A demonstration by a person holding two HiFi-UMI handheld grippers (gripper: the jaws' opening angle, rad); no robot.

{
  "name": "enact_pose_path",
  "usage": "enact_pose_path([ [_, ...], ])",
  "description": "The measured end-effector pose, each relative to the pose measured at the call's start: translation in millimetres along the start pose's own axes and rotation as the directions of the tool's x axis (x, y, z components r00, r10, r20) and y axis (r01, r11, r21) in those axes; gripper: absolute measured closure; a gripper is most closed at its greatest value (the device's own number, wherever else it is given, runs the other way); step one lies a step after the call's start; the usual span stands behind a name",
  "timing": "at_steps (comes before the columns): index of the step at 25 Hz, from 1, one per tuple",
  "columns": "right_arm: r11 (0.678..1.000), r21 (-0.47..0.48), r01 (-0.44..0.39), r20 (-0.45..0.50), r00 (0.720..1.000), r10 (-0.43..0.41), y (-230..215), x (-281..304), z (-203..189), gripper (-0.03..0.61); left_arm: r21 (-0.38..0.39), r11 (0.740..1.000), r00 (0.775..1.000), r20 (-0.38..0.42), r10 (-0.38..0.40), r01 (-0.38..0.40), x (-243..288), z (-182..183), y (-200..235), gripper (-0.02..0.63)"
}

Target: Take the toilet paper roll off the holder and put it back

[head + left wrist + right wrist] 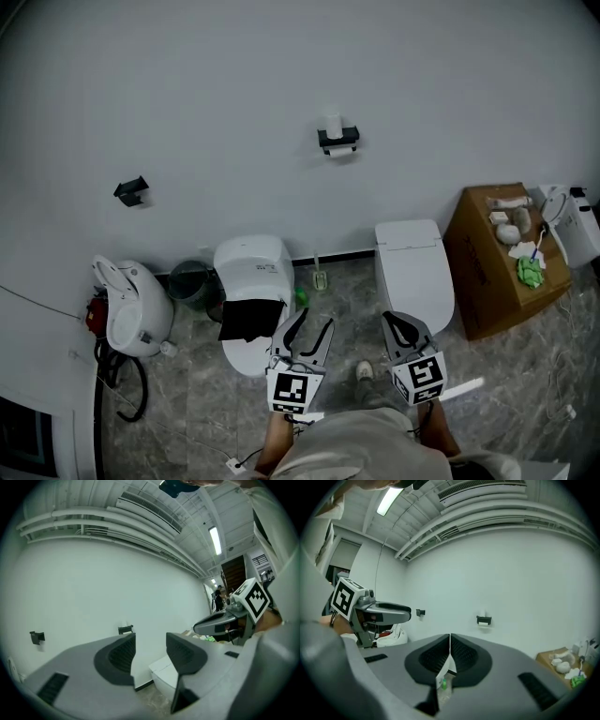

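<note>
The black holder [337,141] is fixed high on the plain wall, and the toilet paper roll [331,125] stands upright on top of it. A little more white shows just under the holder. Nothing is touching either of them.

Both sets of tongs are well short of the holder, held low and close in front of the person's body, side by side. Their marker cubes face upward and their jaws point forward toward that wall. The left gripper [316,319] is below the holder and a bit to its left. Its two jaws stand apart with a clear gap, and only wall and floor show between them. The right gripper [394,323] is below the holder and to its right. Its jaws are pressed together at the tips and hold nothing. A forearm [274,439] runs back from the left gripper toward the person's trunk. The other forearm [437,429] does the same on the right.

Seen along the jaws, each gripper is tilted up at the wall, with the holder small and just above the jaw tips.

A white toilet [251,267] sits below and left of the holder. A second toilet [412,262] sits below and right of it. A cardboard box [487,272] is farther right, and a small black bracket [131,190] is on the wall far to the left.
</note>
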State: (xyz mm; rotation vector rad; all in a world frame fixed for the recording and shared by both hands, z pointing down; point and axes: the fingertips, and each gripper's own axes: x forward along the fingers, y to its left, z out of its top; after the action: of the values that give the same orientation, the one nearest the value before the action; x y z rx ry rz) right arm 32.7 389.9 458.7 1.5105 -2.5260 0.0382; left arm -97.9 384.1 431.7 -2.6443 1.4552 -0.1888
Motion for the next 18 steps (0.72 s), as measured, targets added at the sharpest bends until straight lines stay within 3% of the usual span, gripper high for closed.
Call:
enact_pose_path([
  [18,0.999,-0.008,-0.044,-0.021,0.999,0.044,-118,110,14,0.578,-0.014,0.999,0.999,-0.031,0.037,-0.037,154,2,36,0.402],
])
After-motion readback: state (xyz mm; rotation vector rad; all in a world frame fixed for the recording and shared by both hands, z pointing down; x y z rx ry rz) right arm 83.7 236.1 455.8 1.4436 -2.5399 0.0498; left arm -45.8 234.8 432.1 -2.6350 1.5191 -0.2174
